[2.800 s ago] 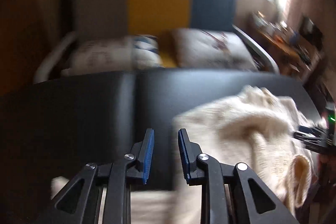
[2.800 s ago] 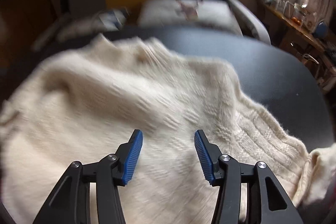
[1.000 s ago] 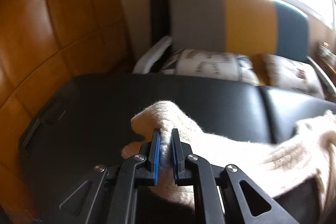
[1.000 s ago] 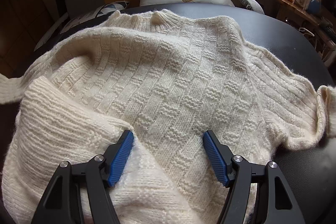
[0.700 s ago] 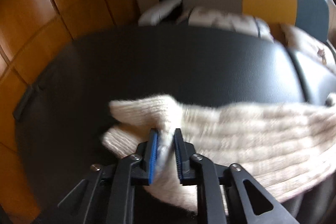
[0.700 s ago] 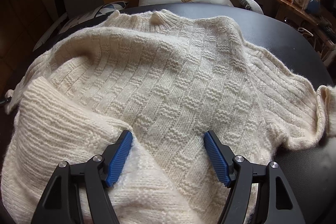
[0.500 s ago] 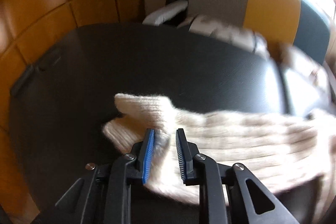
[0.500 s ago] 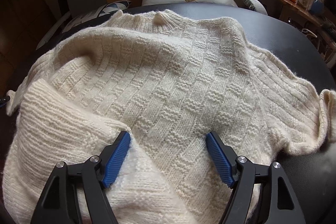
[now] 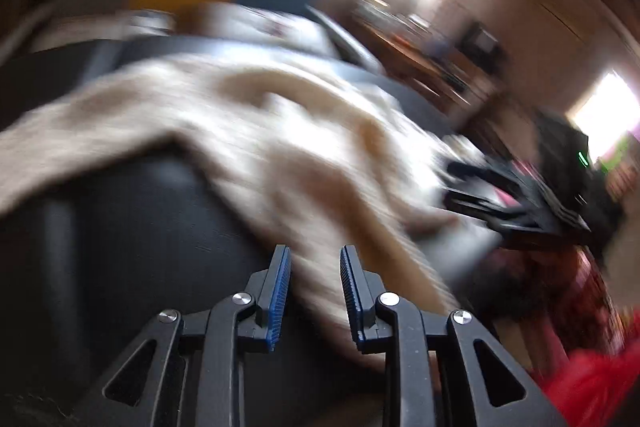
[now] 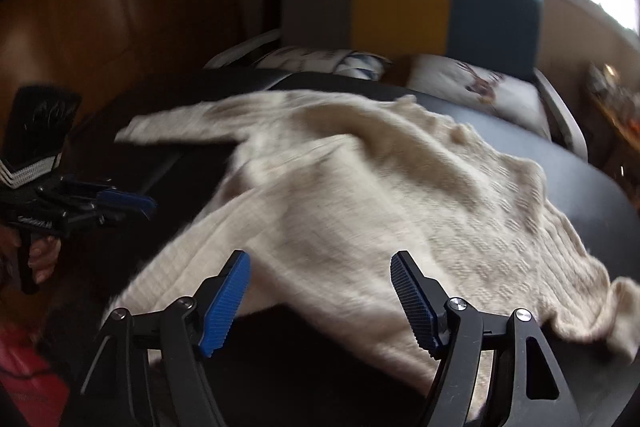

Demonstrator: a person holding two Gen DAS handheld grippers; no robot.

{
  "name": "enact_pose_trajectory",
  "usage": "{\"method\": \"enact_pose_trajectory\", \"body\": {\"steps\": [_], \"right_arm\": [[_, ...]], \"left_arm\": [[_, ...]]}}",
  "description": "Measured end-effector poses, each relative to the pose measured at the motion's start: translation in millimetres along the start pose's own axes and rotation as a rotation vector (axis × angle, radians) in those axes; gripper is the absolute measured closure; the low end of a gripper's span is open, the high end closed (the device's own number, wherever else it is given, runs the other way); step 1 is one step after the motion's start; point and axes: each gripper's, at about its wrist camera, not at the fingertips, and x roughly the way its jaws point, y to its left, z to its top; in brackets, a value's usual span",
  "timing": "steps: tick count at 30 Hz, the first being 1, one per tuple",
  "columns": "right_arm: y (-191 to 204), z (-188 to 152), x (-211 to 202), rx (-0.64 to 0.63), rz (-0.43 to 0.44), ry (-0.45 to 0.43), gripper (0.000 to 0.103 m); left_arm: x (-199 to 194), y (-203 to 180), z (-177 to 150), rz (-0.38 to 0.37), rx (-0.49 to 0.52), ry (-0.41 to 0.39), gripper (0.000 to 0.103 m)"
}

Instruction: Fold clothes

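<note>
A cream knitted sweater (image 10: 380, 187) lies spread on the black table (image 10: 600, 207), one sleeve (image 10: 180, 123) stretched out to the left. My right gripper (image 10: 320, 261) hovers wide open just off the sweater's near edge, with nothing between its fingers. The left gripper (image 10: 124, 203), held in a hand (image 10: 40, 255), shows at the left beside the table. In the blurred left wrist view the left gripper (image 9: 315, 255) is open with a narrow gap, by the sweater (image 9: 280, 131) near its lower corner. The right gripper (image 9: 480, 195) appears there on the right.
A chair (image 10: 400, 7) with a grey, yellow and blue back stands behind the table, with printed cushions (image 10: 472, 79) on its seat. Wooden panelling (image 10: 100, 7) fills the left. A cluttered shelf (image 10: 616, 99) runs along the right wall. Bare table top (image 9: 140, 227) lies left of the sweater.
The left gripper let go of the sleeve cuff, opened and swung right toward the sweater's body. The right gripper drew back from over the sweater to its near edge.
</note>
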Motion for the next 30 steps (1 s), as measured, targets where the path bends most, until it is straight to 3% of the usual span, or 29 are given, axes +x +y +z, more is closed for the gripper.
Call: {"method": "enact_pose_trajectory", "body": {"steps": [2, 5, 6, 7, 9, 13, 18, 22, 26, 30], "right_arm": [[13, -9, 7, -0.08, -0.037, 0.007, 0.029], [17, -18, 28, -0.155, -0.126, 0.05, 0.031], [14, -19, 34, -0.153, -0.153, 0.059, 0.046], [7, -19, 37, -0.126, -0.158, 0.062, 0.076], [-11, -15, 33, -0.015, -0.115, 0.045, 0.092], [-50, -11, -7, 0.205, 0.018, -0.05, 0.094], [-82, -15, -66, 0.324, 0.134, -0.124, 0.095], [-90, -34, -74, 0.345, 0.174, 0.029, 0.095], [-83, -75, -38, 0.37, 0.204, 0.226, 0.095], [-71, -99, -2, 0.45, 0.268, 0.273, 0.094]], "left_arm": [[19, -17, -10, -0.004, 0.017, 0.057, 0.078], [39, -10, -13, 0.022, -0.057, 0.091, 0.078], [40, -11, -15, 0.017, -0.088, 0.084, 0.078], [41, -12, -16, 0.008, -0.115, 0.075, 0.078], [45, -10, -13, 0.02, -0.133, 0.062, 0.078], [61, 0, 0, 0.066, -0.158, 0.06, 0.077], [77, -12, 14, 0.105, -0.107, 0.072, 0.077], [84, -16, 19, 0.164, -0.044, 0.05, 0.075], [89, -15, 26, 0.247, 0.01, 0.033, 0.074], [84, -7, 27, 0.347, 0.075, 0.03, 0.074]]}}
